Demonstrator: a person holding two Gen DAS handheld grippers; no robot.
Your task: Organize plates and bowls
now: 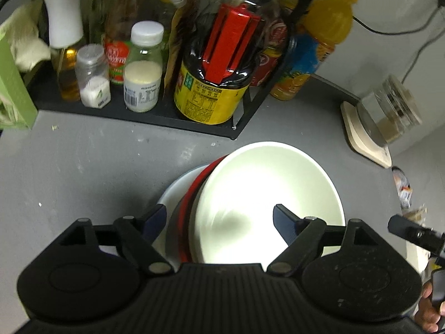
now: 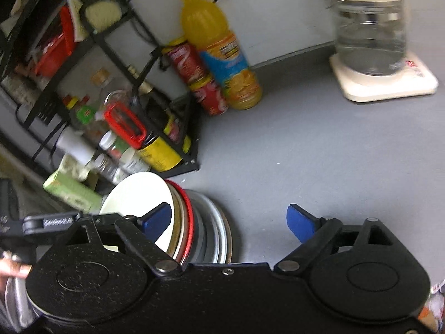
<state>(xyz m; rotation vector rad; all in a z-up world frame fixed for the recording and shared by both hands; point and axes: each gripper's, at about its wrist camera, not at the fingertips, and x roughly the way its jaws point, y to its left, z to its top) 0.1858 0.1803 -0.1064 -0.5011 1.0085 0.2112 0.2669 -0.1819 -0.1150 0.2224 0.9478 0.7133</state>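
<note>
Nearest, the left gripper [image 1: 219,217] and right gripper [image 2: 229,220] both gape wide and hold nothing above a lopsided stack whose white bowl [image 1: 267,203] sits off-centre, just before the black condiment rack [image 1: 155,111], so a bump could likely topple it.

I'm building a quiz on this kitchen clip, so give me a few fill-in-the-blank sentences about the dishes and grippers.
1. The top dish of the stack is a ____ bowl.
2. Just beneath it sits a dish with a ____ rim.
3. The left gripper has its jaws ____.
4. The right gripper holds ____ between its pads.

Missing words: white; red; open; nothing
</note>
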